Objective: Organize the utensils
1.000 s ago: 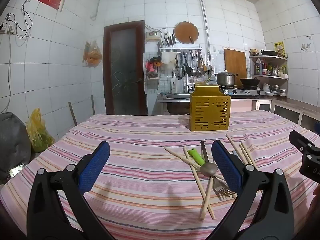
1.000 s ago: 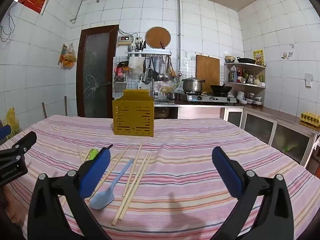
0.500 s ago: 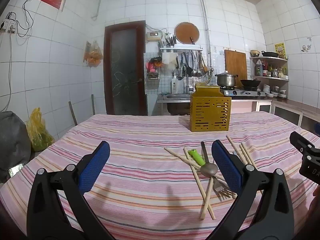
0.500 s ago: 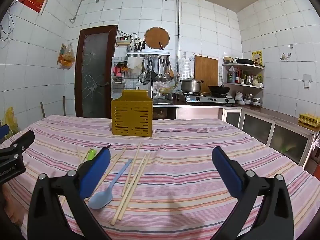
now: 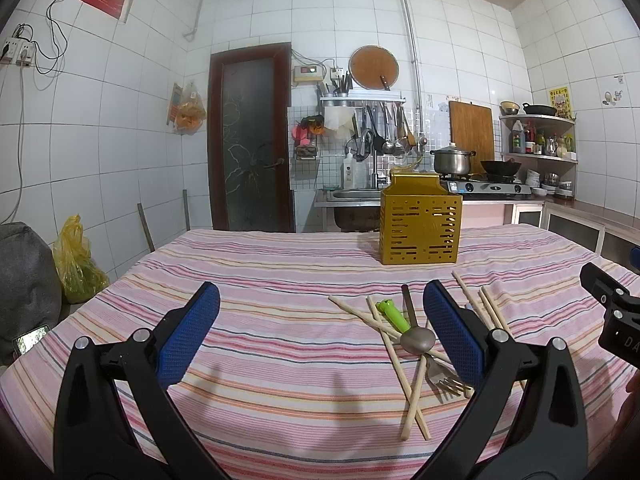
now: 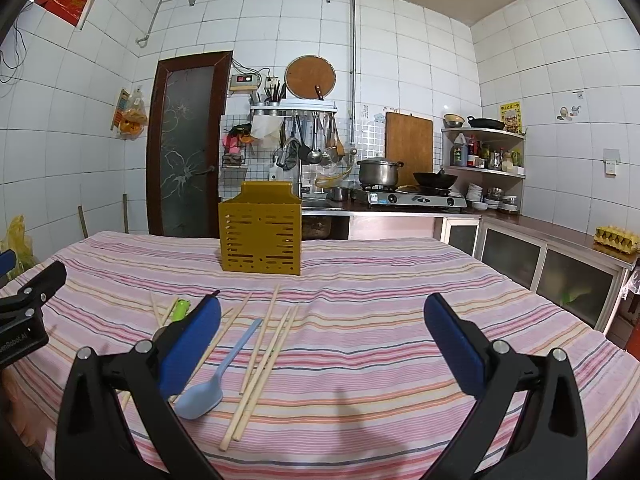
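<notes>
A yellow slotted utensil holder stands upright toward the far side of the striped table. In front of it lie loose utensils: several wooden chopsticks, a green-handled fork, a metal spoon and a light blue spoon. My left gripper is open above the cloth, left of the pile, with nothing between its fingers. My right gripper is open too, hovering to the right of the chopsticks and blue spoon, empty.
The table wears a pink striped cloth. Behind it are a sink, a stove with a pot and a wok, shelves and cabinets at right, a door at the back. A yellow bag sits on the floor left.
</notes>
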{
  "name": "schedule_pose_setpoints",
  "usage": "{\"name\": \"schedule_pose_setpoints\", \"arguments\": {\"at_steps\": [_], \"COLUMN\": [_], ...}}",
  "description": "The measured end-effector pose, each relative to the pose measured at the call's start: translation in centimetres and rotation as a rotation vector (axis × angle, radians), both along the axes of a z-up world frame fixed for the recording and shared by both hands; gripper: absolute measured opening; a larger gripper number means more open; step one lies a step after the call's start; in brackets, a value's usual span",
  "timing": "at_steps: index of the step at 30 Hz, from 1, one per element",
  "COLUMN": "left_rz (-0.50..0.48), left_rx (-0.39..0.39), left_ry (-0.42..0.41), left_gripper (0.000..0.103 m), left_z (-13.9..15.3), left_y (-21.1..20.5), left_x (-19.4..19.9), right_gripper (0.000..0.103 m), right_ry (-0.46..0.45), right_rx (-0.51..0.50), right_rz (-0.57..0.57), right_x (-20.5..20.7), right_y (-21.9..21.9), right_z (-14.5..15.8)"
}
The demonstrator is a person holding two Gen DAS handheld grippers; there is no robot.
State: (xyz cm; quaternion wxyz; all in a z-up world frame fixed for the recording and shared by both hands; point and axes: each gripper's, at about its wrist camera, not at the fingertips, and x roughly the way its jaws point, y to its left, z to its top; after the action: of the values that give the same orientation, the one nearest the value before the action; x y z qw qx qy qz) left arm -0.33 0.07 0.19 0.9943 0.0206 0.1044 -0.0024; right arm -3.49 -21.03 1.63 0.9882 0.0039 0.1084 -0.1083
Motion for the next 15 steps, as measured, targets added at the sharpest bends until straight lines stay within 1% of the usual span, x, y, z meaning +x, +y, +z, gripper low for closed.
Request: {"name": "schedule_pose_setpoints", "arguments": {"at_steps": [15], "left_rz": [0.001], "left_rx": [-0.001], "left_ry": [-0.002], "left_gripper": [0.098], "left_z": [0.01], "left_y": [0.04], "left_x": [-0.02], "right_gripper": [0.099], "right_ry": [-0.003], "right_rx": [0.002], "right_rz": [-0.004], "right_x": [-0.29], "right_y": [-0.34], "right_z": [0.32]}}
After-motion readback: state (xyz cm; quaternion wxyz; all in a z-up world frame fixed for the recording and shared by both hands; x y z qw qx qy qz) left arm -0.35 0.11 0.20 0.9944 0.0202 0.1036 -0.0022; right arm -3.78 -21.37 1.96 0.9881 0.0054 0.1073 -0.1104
